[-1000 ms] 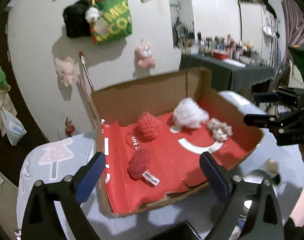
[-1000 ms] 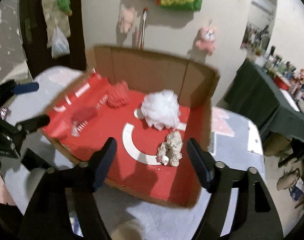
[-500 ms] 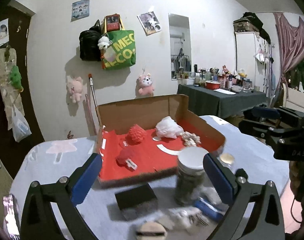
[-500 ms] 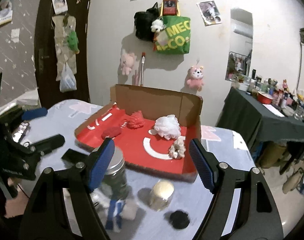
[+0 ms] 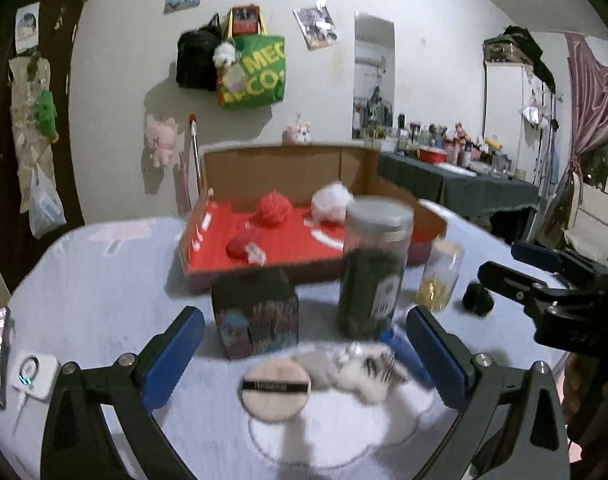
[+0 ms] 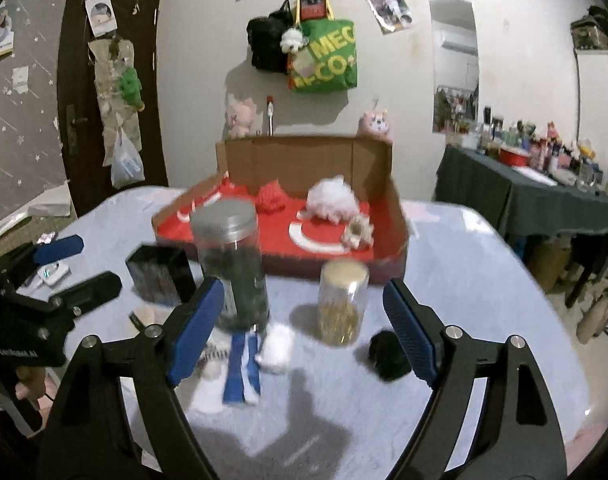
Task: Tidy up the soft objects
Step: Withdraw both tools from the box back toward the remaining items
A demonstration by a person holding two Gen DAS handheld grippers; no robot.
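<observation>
A cardboard box with a red floor (image 5: pixel 288 256) (image 6: pixel 304 248) stands at the table's far side. In it lie a red pom (image 5: pixel 271 208) (image 6: pixel 272 196), a white puff (image 5: pixel 330 202) (image 6: pixel 331 200), a dark red piece (image 5: pixel 242 245) and a beige scrunchie (image 6: pixel 357 234). A round powder puff (image 5: pixel 275 390), white fluffy pieces (image 5: pixel 357 368) (image 6: pixel 276 350) and a blue-white cloth (image 6: pixel 242 372) lie on the near table. My left gripper (image 5: pixel 304 356) and my right gripper (image 6: pixel 302 324) are both open and empty, held above these.
A tall dark jar with a silver lid (image 5: pixel 373 268) (image 6: pixel 232 264), a small jar of yellow bits (image 5: pixel 439 276) (image 6: pixel 343 300), a dark printed box (image 5: pixel 256 314) (image 6: pixel 160 274) and a black cap (image 5: pixel 477 300) (image 6: pixel 387 354) stand between the grippers and the box. A white device (image 5: pixel 32 372) lies left.
Both grippers have pulled back from over the box toward the near table edge. The jars, the dark box and the loose soft pieces have come into view.
</observation>
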